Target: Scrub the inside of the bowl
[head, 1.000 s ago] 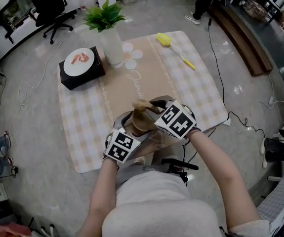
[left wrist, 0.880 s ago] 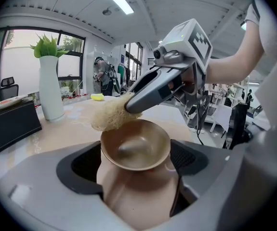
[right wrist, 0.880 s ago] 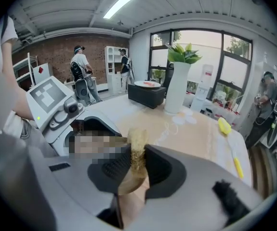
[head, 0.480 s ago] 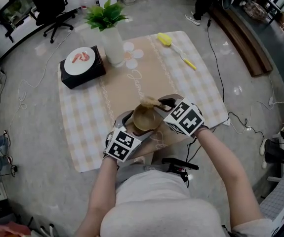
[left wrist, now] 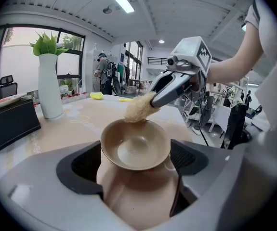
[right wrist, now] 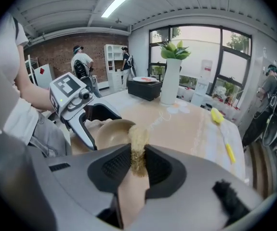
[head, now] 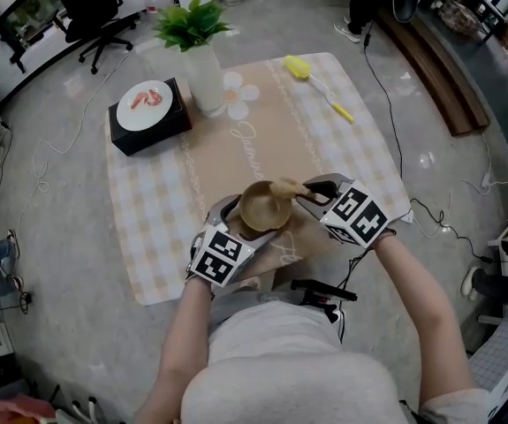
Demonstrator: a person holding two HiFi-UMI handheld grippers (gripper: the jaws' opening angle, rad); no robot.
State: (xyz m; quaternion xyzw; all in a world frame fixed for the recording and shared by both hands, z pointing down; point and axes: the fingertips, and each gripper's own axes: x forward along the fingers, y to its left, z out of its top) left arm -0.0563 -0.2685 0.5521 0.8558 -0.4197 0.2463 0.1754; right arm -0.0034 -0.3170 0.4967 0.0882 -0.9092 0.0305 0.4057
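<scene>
The left gripper (head: pixel 246 226) is closed on a brown bowl (head: pixel 261 207), which is pinched from both sides by its jaws. The bowl is held upright at the near edge of the checked cloth (head: pixel 147 210), close to the person. Nothing can be seen lying inside the bowl. The right gripper (head: pixel 305 193) is closed on a fluffy tan scrub pad (head: pixel 285 188). The pad is held at the right rim of the bowl, and it seems to be touching the rim.

Farther away on the cloth, a tall white vase (head: pixel 206 79) is filled with green leaves. To its left, a white plate (head: pixel 144 106) is set on a black box (head: pixel 167 127), and something pink is lying on the plate. A yellow brush (head: pixel 311 79) is laid at the far right.

Curly writing (head: pixel 252 138) is printed down the middle of the cloth, but it cannot be read. A white flower (head: pixel 238 96) is drawn above it. Black and white squares are shown on each gripper's cube.
</scene>
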